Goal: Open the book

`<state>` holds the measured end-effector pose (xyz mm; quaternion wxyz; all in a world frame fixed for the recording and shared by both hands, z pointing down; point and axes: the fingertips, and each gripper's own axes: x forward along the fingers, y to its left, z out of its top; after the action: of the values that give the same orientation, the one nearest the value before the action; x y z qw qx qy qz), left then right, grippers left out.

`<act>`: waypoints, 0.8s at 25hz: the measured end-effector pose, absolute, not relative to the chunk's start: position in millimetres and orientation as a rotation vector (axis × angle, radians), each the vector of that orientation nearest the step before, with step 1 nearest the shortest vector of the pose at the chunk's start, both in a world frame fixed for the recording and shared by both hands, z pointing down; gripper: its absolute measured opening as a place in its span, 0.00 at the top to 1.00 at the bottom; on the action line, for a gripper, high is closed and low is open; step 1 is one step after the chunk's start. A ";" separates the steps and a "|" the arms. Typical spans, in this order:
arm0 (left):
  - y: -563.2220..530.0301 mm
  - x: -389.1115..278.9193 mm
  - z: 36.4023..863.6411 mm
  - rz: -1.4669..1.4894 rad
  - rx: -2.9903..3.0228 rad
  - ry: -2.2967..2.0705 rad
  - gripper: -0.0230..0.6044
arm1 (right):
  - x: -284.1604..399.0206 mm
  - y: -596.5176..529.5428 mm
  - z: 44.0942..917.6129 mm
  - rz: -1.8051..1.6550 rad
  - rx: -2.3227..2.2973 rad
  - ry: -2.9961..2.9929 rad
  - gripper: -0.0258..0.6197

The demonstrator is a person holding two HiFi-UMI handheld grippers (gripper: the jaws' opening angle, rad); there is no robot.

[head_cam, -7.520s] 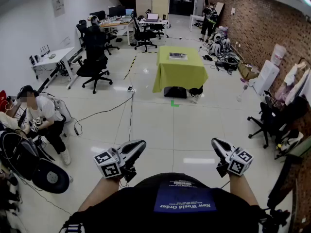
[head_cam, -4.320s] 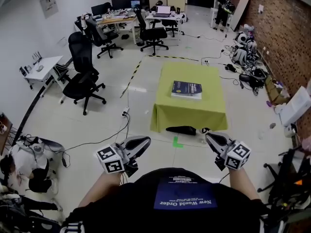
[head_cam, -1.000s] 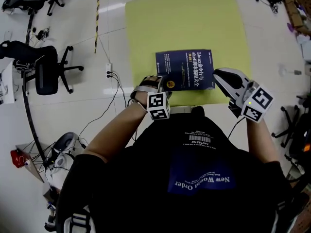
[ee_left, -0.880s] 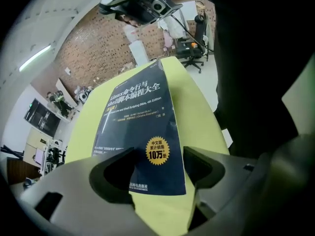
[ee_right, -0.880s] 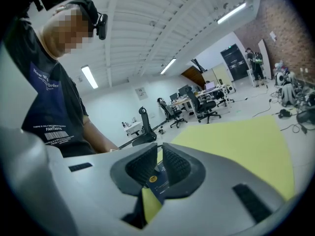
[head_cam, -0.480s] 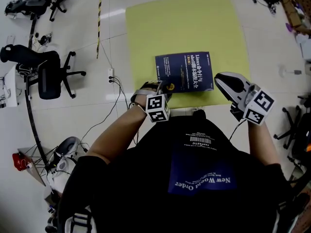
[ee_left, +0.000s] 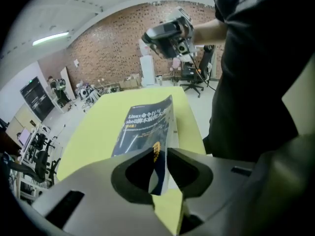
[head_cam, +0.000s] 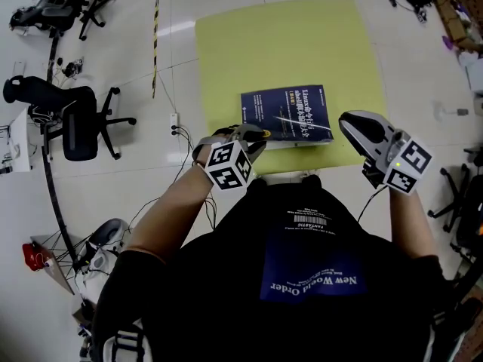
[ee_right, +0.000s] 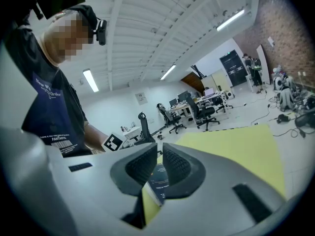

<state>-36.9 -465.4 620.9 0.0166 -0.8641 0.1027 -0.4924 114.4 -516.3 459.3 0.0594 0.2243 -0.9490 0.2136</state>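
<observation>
L gripper: jaws just been closing; I'm pinching the cover corner to peel it up.
book: lying at table's near edge.
R gripper: idling off table's near-right corner, jaws nrly together, empty.

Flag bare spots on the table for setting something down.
Bare: the table's far half beyond the book; strips between book and each side edge. Crowded: the near edge, where the left tool has just been closing on the book's lifted cover corner and the right tool hovers by its right side.
</observation>
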 end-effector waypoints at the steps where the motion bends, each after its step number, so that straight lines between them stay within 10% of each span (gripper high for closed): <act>1: -471.4 -36.8 611.4 -1.505 -2.710 0.335 0.82 | 117.1 -518.7 456.1 0.636 0.689 -2.877 0.95; 20: -666.1 -70.2 549.1 -0.967 -3.369 0.826 0.82 | 142.3 -541.8 455.6 0.636 0.782 -2.852 0.95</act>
<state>-70.2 -666.1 549.1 -0.2277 -0.9110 0.2235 -0.2615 142.3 -541.8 455.6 0.0582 0.2580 -0.9413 0.2099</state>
